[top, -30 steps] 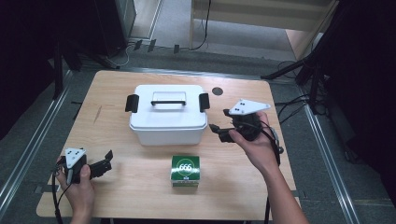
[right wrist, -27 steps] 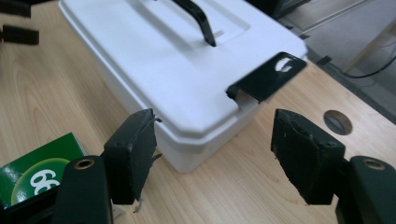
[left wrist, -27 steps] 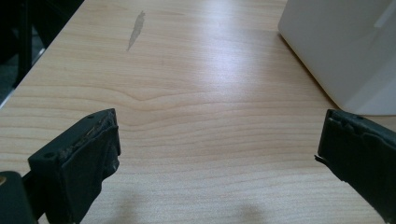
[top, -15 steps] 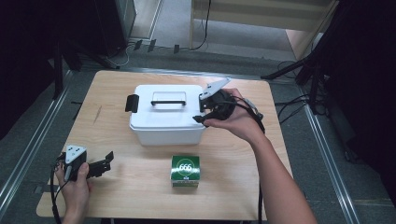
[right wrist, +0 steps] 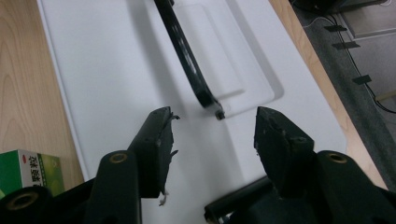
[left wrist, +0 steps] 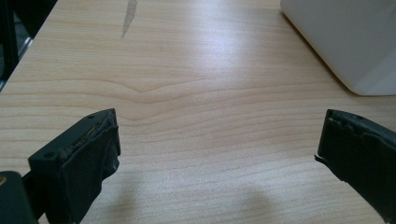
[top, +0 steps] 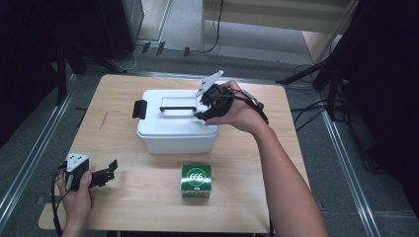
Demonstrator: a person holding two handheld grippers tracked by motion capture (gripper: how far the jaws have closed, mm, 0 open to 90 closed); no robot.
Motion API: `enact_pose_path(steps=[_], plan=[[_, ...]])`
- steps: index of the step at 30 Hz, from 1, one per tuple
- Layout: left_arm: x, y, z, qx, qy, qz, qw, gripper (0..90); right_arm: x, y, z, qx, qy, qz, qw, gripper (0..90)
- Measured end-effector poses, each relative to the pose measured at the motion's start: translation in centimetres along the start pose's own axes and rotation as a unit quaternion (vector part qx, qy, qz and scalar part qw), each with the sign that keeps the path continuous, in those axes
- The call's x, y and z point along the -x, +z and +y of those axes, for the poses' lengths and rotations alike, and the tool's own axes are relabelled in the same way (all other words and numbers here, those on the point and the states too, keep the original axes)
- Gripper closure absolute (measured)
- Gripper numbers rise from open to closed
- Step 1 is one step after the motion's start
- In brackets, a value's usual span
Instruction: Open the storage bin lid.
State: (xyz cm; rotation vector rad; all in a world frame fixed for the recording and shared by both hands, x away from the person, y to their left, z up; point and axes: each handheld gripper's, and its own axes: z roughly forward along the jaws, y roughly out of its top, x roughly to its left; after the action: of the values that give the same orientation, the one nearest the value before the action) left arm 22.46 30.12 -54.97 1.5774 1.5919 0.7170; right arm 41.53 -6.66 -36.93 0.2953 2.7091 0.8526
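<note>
- Over the white lidded box (top: 175, 123) at mid-desk we hold the right tongs (right wrist: 212, 133), jaws parted and holding nothing.
- Just ahead of those tongs lies the black carry handle (right wrist: 187, 60), folded flat in the lid's shallow recess; its near end sits between the jaw tips, and its long axis runs away from us.
- Our right hand (top: 237, 111) is plainly the nearer; the left tongs (left wrist: 215, 154) rest wide and empty at the desk's near-left corner, well apart from the box.
- Smooth, glossy plastic lid; pale wood-grain desk (top: 123, 197); a green cardboard carton (top: 196, 180) stands near the box's front.
</note>
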Motion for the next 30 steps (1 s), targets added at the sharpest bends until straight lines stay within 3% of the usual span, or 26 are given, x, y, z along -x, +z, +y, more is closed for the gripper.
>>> enact_pose_path(steps=[3,7,13,19,30], plan=[[0.0,0.2,0.0,-0.007,-0.002,-0.004,1.0,0.1,0.1,0.3,0.7,-0.003,-0.008,0.0,1.0,52.5],[-0.1,0.4,-0.1,-0.017,-0.008,-0.005,0.9998,0.1,0.2,0.7,1.3,-0.01,-0.014,0.022,0.9996,63.2],[0.1,0.5,-0.1,-0.02,-0.004,-0.007,0.9998,0.1,0.5,1.4,2.1,-0.015,-0.018,0.037,0.999,72.7],[0.2,0.6,-0.1,-0.025,0.004,-0.012,0.9996,0.1,0.4,2.0,3.0,-0.004,-0.022,0.051,0.9985,74.5],[0.0,0.5,-0.1,-0.02,-0.001,-0.015,0.9997,0.1,-0.2,3.3,4.7,-0.032,-0.055,0.039,0.9972,79.2]])
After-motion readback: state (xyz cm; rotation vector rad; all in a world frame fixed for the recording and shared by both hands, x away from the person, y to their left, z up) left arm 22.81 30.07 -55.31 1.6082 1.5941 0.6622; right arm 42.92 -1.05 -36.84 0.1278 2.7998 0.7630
